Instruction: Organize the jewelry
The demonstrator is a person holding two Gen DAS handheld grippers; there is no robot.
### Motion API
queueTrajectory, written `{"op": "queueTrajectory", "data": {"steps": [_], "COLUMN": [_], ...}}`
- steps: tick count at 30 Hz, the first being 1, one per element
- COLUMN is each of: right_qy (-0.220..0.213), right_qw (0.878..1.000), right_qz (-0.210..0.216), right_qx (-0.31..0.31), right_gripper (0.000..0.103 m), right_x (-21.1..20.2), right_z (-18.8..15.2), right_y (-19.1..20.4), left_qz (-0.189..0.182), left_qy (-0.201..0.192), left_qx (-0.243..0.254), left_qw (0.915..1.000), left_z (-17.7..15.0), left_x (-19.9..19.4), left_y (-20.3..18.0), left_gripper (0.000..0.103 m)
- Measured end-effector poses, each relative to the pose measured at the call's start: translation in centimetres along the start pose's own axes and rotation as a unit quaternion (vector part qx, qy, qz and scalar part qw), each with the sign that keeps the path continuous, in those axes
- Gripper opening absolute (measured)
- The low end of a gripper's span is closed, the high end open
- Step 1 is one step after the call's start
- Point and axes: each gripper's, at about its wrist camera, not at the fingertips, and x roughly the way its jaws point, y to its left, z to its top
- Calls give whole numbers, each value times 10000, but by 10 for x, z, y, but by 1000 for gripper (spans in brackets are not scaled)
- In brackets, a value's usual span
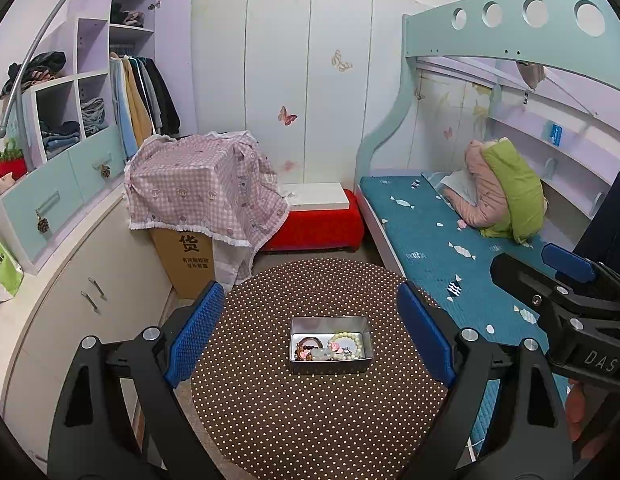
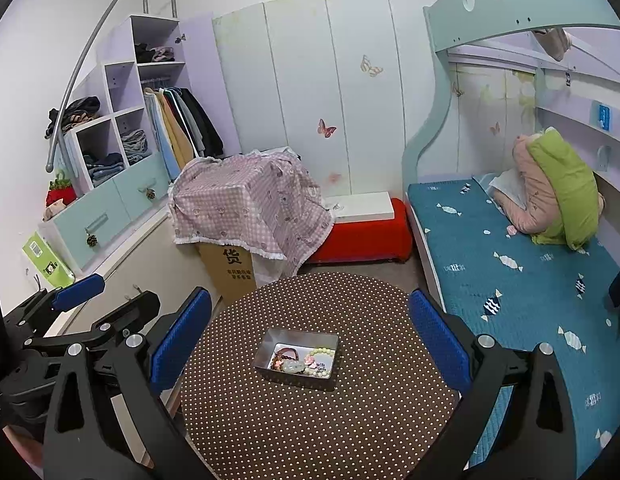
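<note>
**Both grippers wide, held above the table**

Left gripper [image 1: 310, 336]: jaws spread wide, nothing between the blue pads [image 1: 196, 332], tilted down over the near side of the round table [image 1: 270, 420]. Right gripper [image 2: 310, 340]: same pose, jaws wide apart, pads [image 2: 438, 340] clear of the table. The two sit side by side, each visible at the edge of the other's view. Fingers of a hand [image 1: 578, 412] show beneath the right gripper's body.
</note>
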Motion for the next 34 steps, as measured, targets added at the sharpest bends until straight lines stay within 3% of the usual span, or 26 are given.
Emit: {"op": "queueTrajectory", "data": {"steps": [34], "right_qy": [70], "right_qw": [9999], "right_qz": [-32], "right_qx": [106], "right_gripper": [95], "right_x": [0], "right_z": [-3], "right_y": [8], "left_qz": [-31], "left_qy": [69], "left_qx": [23], "left_qw": [10000], "left_z": [-6], "left_x": [6], "left_y": [0], "left_gripper": [89]}}
